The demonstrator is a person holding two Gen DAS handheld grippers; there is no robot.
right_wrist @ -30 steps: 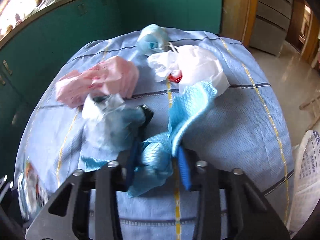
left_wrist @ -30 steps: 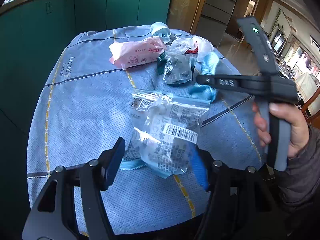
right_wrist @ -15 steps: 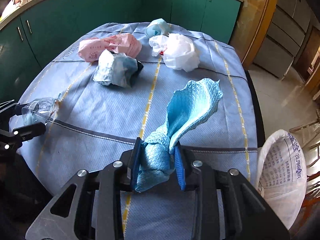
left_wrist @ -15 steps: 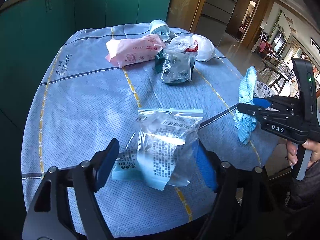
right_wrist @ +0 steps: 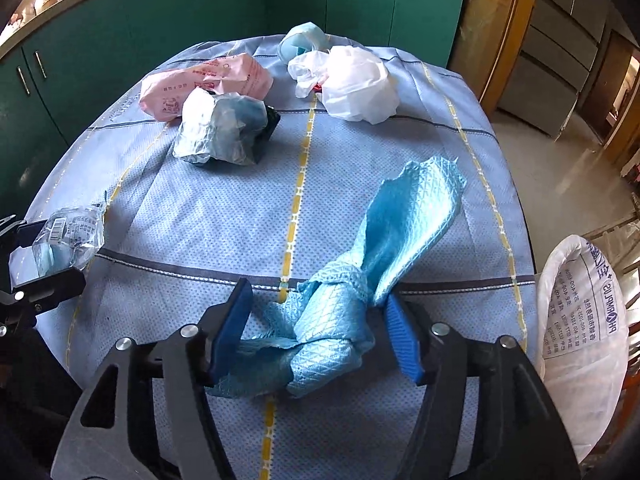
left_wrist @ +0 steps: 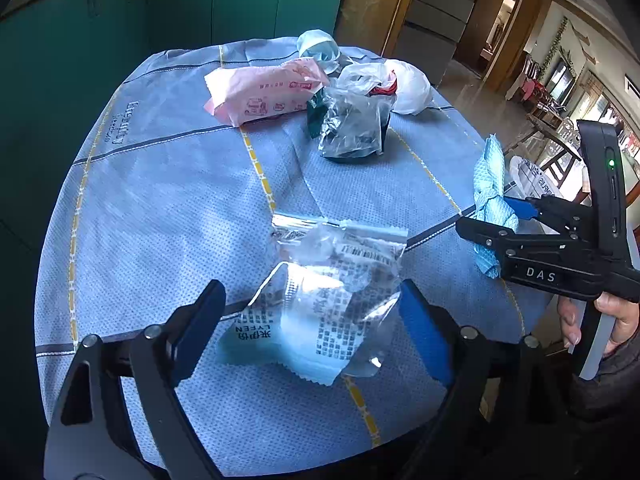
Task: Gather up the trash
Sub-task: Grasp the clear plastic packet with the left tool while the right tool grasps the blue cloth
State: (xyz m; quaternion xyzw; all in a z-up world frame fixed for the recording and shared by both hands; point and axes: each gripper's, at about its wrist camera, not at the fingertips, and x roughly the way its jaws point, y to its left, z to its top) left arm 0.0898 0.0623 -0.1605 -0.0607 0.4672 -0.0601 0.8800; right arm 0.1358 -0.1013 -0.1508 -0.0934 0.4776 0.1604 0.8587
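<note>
My left gripper [left_wrist: 312, 320] is closed loosely around a clear plastic packet [left_wrist: 328, 300] with a barcode, near the table's front edge; it also shows in the right wrist view [right_wrist: 60, 240]. My right gripper [right_wrist: 316, 332] has its jaws wide apart around a knotted blue cloth [right_wrist: 360, 292] that sits between them; the cloth also shows in the left wrist view [left_wrist: 490, 200]. A white trash sack [right_wrist: 580, 320] stands open beside the table at the right.
On the blue tablecloth [right_wrist: 240, 208] lie a pink wrapper pack [right_wrist: 208, 84], a crumpled clear bag over something dark [right_wrist: 224, 128], a white plastic bag [right_wrist: 356, 84] and a pale blue wad [right_wrist: 300, 40]. Green cabinets [right_wrist: 200, 8] stand behind.
My right gripper carried the blue cloth off the pile toward the table's right side, and its jaws have now spread apart. My left gripper has lifted the packet slightly.
</note>
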